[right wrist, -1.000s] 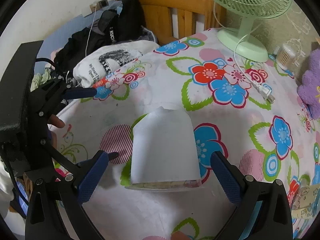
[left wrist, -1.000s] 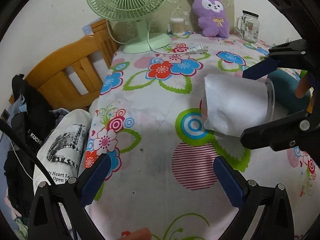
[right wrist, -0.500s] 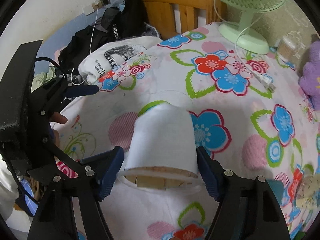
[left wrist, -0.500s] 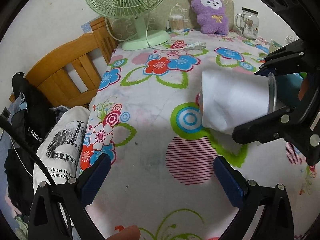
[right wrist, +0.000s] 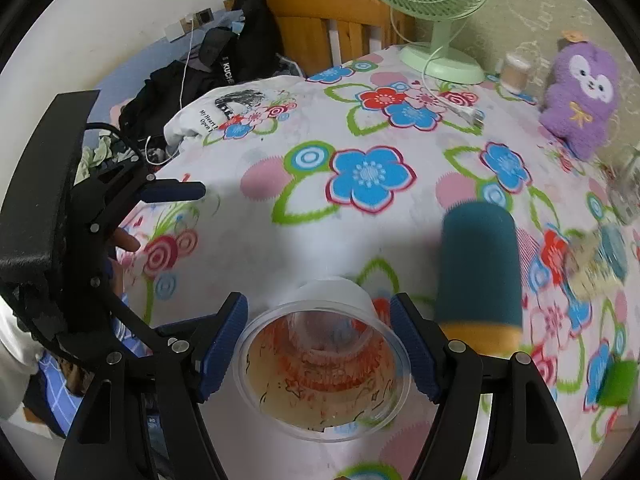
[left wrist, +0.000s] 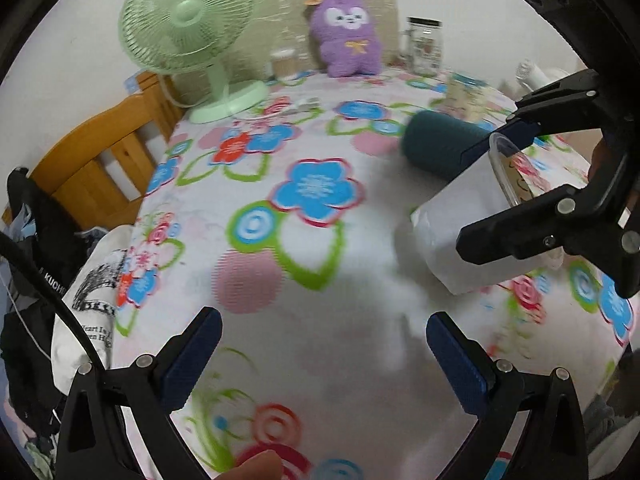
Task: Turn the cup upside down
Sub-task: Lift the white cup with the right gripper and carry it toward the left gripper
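Right gripper (right wrist: 320, 344) clamps a tilted plastic cup (right wrist: 324, 364) above a flowered tablecloth (right wrist: 360, 216).

Its blue pads (right wrist: 222, 344) press both sides of the white-wrapped cup, whose clear rim and open mouth face the right wrist camera, its base angled down toward the cloth. The left gripper (left wrist: 324, 356) hangs at 9 o'clock of the cup, its jaws spread wide with nothing between them. A dark teal cylinder (right wrist: 478, 268) lies at 2 o'clock just beside the cup; a green fan (right wrist: 432, 8) and a purple plush toy (right wrist: 580, 92) stand toward 12 and 1 o'clock at the far edge.
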Demonstrator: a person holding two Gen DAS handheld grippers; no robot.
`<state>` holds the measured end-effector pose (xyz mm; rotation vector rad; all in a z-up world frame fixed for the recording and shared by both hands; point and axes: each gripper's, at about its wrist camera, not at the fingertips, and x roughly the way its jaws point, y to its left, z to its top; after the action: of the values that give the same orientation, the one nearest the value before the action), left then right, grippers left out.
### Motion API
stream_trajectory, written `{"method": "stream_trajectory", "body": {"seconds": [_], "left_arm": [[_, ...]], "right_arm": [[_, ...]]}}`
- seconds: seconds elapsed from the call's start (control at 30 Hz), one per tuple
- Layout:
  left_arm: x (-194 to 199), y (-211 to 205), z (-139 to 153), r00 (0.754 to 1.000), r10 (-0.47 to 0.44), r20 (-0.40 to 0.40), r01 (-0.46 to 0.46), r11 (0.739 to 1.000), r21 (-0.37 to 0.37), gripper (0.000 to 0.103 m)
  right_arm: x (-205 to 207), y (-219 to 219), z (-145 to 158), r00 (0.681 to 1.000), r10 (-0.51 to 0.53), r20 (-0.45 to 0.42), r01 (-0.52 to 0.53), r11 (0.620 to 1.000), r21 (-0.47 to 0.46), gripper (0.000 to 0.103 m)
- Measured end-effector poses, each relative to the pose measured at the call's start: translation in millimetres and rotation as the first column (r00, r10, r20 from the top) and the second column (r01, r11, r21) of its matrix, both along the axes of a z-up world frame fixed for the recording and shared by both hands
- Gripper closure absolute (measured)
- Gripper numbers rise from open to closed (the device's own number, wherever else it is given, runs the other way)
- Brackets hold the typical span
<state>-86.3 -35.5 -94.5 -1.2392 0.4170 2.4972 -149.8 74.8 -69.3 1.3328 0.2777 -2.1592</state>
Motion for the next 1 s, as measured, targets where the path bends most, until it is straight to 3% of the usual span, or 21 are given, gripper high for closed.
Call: {"method": "stream_trajectory", "body": {"seconds": [0.27,0.53,0.7,0.83,1.0], "left_arm": [[31.7,32.3,4.0,0.997,-0.07,-0.014,0.07,0.998,0.0,0.0],[50.8,57.6,-2.5,0.995,-0.102,0.018,0.101,0.994,0.035,0.0],[60.1,71.8,-10.2,0.992,-0.117,0.051,0.114,0.992,0.056,0.0],[63.5,78.4,-13.4,0.991,-0.112,0.073,0.108,0.992,0.061,0.0],[63.1,72.7,-6.9,0.991,-0.066,0.114,0.051,0.991,0.126,0.0]], "right_arm": [[51.2,41.2,-1.7,0.997,-0.057,-0.055,0.056,0.998,-0.028,0.027],[95.0,70.6,-22.6,0.993,-0.108,-0.039,0.106,0.993,-0.053,0.026],[101.7,76.2,-30.8,0.994,-0.107,-0.015,0.105,0.992,-0.063,0.026],[100.7,81.2,-30.0,0.994,-0.108,0.023,0.11,0.989,-0.103,0.015],[101.9,90.7,-18.6,0.992,-0.12,0.034,0.123,0.98,-0.153,0.015]]}}
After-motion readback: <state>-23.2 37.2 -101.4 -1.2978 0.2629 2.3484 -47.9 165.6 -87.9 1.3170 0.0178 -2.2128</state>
